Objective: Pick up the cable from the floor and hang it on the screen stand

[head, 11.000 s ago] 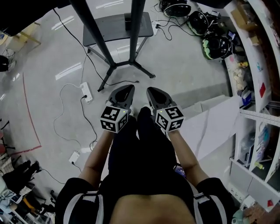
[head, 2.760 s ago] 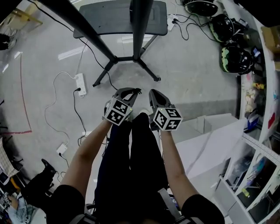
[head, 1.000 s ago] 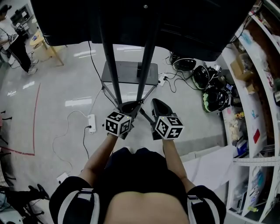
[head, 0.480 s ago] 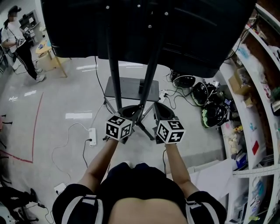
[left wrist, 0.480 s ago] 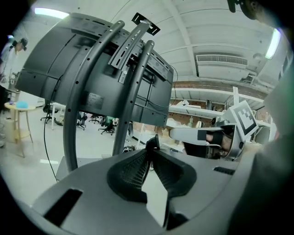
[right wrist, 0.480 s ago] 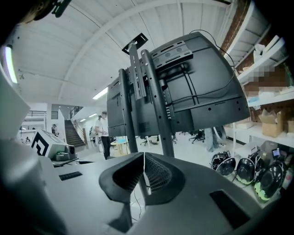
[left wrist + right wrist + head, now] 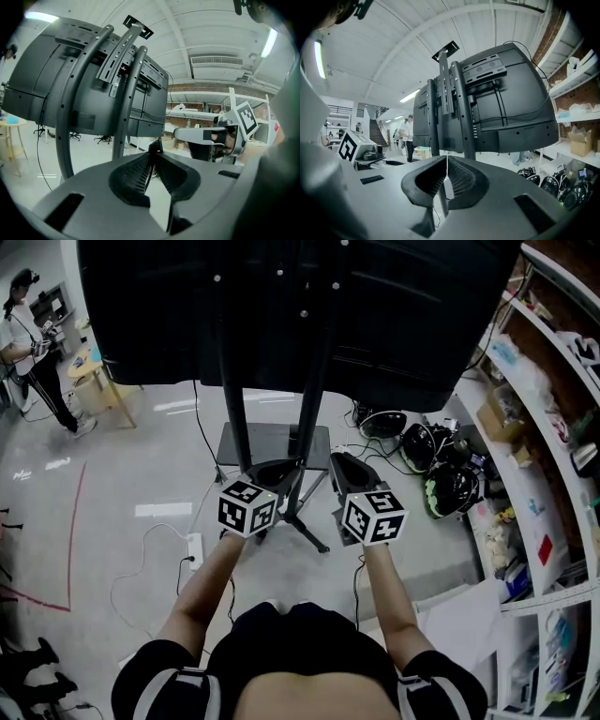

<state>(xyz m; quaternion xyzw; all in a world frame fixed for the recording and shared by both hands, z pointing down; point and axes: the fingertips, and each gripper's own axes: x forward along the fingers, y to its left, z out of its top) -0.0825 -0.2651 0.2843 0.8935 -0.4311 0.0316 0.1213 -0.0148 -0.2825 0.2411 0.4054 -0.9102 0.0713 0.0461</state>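
Cable [image 7: 154, 145]: a thin dark strand clamped between the almost-meeting jaws of the left gripper [image 7: 153, 153]; its end stands just proud of the fingertips, and a short run shows in the slit beneath them; at the grip it is off the floor [image 7: 122, 474] and not on the screen stand [image 7: 315, 381].

Right gripper [image 7: 446, 158]: jaws pressed together, tips meeting, with nothing visible between them; it carries nothing.

Arrangement, head view: the two grippers lie side by side and apart, each topped by one of the marker cubes [image 7: 247, 507]; both point toward the stand's two black poles; they lie over its splayed legs, just short of its low grey shelf [image 7: 272, 440].

Screen [image 7: 281, 296]: its black back faces the person; it is mounted on the poles, above and ahead of both grippers; each gripper view shows the poles and the mounting bracket rising in front of the jaws.

Surroundings: a white power strip [image 7: 194, 547] lies on the floor to the left, with thin leads trailing from it; helmets [image 7: 441, 491] and loose leads lie to the right of the stand's base; shelves [image 7: 534, 409] run along the right edge; a person [image 7: 23, 334] stands at the far left beside a wooden stool [image 7: 98, 390].
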